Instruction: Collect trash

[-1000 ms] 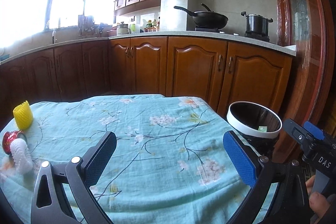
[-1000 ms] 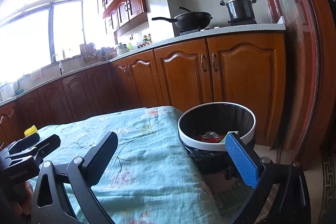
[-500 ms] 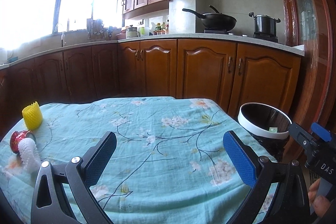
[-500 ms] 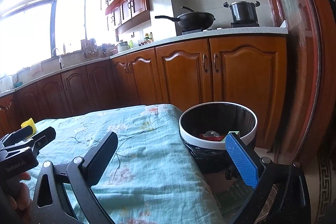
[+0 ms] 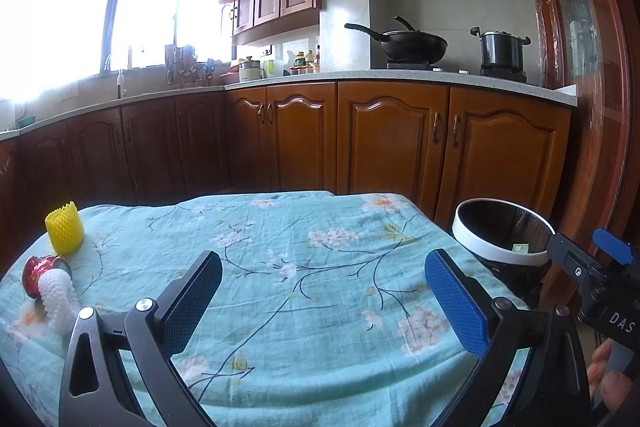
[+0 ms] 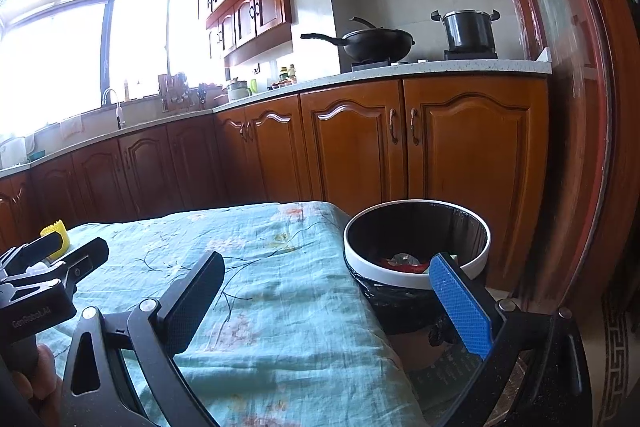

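A yellow foam net (image 5: 65, 233), a crushed red can (image 5: 37, 273) and a white foam net (image 5: 59, 298) lie at the left end of the table with the floral teal cloth (image 5: 280, 267). A white-rimmed trash bin (image 5: 500, 239) with a black liner stands off the table's right end; it also shows in the right wrist view (image 6: 416, 247) with red and silvery trash inside. My left gripper (image 5: 322, 297) is open and empty over the cloth. My right gripper (image 6: 328, 301) is open and empty, over the table's right edge beside the bin.
Wooden cabinets (image 5: 380, 135) with a counter run behind the table. A wok (image 5: 412, 45) and a pot (image 5: 502, 49) sit on the stove. A dark wooden door frame (image 6: 580, 147) stands right of the bin.
Both views have tilted up a little, so the table and bin sit lower in frame. Both grippers stay open and empty.
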Available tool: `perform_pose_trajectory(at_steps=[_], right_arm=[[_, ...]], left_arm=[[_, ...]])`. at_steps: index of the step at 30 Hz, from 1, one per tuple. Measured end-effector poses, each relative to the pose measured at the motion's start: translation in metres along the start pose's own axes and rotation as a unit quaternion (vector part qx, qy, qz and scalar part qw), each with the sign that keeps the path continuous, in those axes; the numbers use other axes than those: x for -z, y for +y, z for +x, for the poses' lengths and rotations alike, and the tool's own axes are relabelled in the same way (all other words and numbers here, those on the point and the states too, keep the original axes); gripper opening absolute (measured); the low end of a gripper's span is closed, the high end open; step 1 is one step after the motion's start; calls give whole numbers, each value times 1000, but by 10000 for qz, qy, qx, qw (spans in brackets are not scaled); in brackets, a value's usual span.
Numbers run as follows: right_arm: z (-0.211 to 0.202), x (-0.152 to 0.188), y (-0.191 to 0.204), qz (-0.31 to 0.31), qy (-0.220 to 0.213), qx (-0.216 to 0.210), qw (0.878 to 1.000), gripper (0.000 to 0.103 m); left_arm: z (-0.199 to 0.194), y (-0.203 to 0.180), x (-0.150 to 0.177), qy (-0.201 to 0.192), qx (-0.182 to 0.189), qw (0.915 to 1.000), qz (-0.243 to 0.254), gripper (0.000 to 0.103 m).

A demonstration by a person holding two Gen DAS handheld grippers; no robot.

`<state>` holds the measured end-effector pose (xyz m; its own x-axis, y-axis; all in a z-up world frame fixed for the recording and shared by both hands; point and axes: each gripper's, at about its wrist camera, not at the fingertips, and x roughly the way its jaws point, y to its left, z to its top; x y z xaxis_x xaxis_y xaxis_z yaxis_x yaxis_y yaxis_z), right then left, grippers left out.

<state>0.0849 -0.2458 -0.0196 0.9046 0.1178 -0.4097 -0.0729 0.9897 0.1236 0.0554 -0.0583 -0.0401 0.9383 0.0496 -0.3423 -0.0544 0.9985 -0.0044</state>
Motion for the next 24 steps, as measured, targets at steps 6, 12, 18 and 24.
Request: perform_pose_trajectory(at_steps=[6,12,18,24], right_arm=[[-3,-1,0,-24,-38,-9,10000,103],[-3,-1,1,-25,-41,-22,10000,103],[-4,-1,1,-7,-55,-16,10000,103],[-5,-1,2,0,-56,-24,10000,103]], left_arm=[[1,1,2,-36,29,10000,81,102],[1,3,3,-68,39,9999,94,102],[2,3,3,-85,37,9999,121,102],[2,4,3,-82,91,9998,157,102]])
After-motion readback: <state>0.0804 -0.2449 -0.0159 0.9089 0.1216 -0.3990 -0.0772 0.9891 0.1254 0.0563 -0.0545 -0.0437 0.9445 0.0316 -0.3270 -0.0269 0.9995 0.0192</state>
